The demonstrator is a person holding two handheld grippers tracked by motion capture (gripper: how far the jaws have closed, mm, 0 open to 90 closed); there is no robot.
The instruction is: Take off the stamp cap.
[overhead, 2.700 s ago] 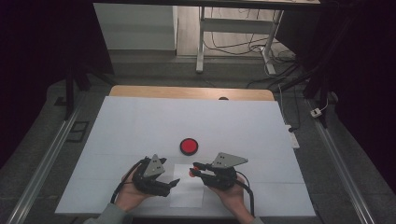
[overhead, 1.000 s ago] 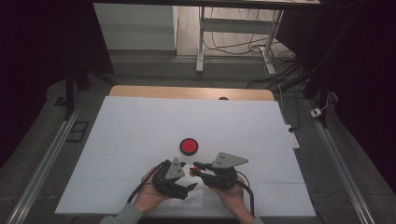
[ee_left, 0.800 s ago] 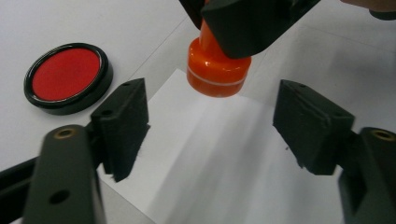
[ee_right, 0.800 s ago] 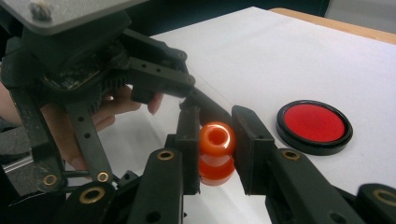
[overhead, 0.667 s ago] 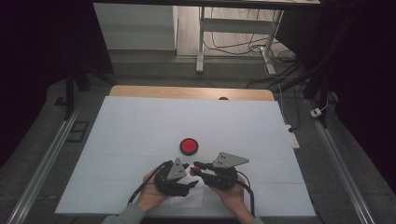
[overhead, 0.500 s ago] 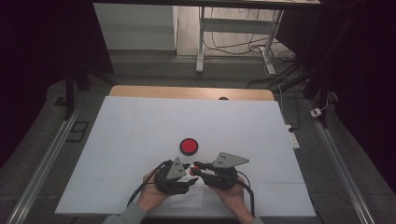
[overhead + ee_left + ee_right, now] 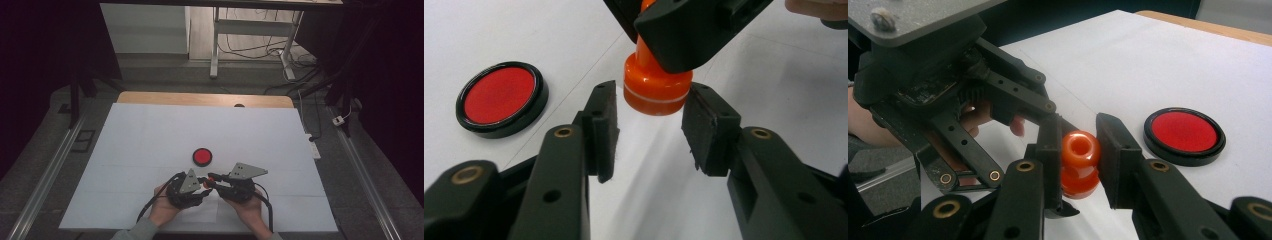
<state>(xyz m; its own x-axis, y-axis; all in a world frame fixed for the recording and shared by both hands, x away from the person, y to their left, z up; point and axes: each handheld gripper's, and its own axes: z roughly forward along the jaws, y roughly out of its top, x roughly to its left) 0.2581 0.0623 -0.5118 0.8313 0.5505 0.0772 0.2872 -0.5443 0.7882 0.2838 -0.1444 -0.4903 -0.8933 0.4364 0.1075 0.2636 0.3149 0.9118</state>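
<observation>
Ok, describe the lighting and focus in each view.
High view: white table cover brightly lit, surrounding room dark. Left gripper view: orange stamp and red pad fairly sharp, near jaws soft, glare streak on the sheet. Right gripper view: stamp sharp, foreground jaws blurred.

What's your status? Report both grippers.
Right gripper clamped on orange stamp. Left gripper closing around its base, pads not touching. Red ink pad lies clear.

Room: dim, near black at 9 and 3 o'clock; floor lit at 12
Sheet [image 7: 200,130]: evenly bright, soft shadows
Close views: near jaws blurred; glare on sheet
</observation>
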